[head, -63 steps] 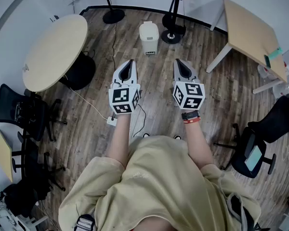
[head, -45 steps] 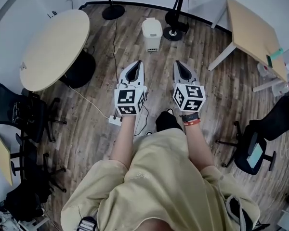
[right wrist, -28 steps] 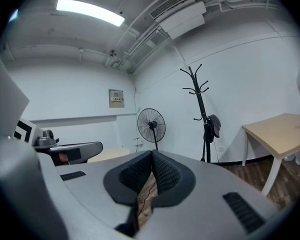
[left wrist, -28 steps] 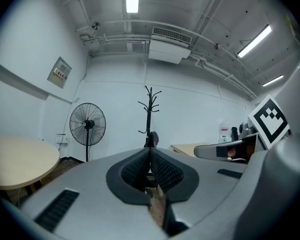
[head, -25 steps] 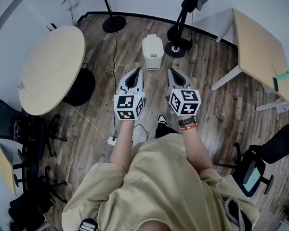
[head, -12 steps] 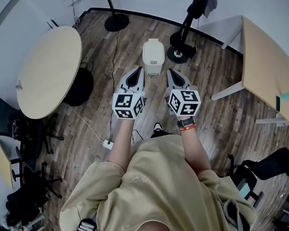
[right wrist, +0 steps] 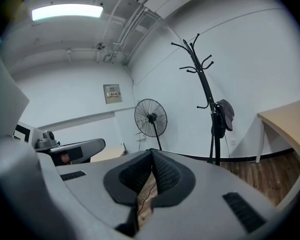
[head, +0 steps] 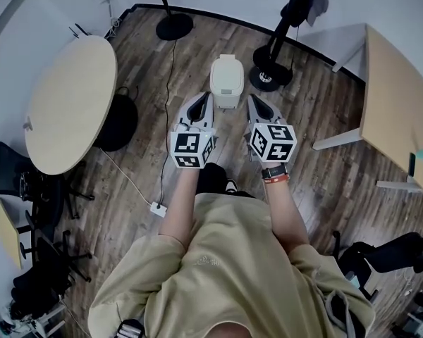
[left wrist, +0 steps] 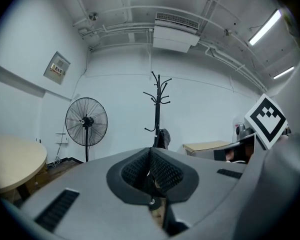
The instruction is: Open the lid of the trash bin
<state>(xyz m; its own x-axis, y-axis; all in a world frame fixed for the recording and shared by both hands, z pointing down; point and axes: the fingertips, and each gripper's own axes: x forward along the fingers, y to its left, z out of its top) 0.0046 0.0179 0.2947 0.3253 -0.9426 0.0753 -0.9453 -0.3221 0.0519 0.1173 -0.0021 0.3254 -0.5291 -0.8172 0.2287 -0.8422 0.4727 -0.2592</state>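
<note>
While you hold the left gripper and right gripper with jaws together and empty, the trash bin stands on the floor just ahead between them, lid down.

My left gripper and right gripper each fill the near half of their own views with grey body. That hides the floor but for a sliver under the jaws, which are pressed together. From my head, the fan loses its top to the far edge, the rectangular table runs off right, and the wall sign is too small to read
</note>
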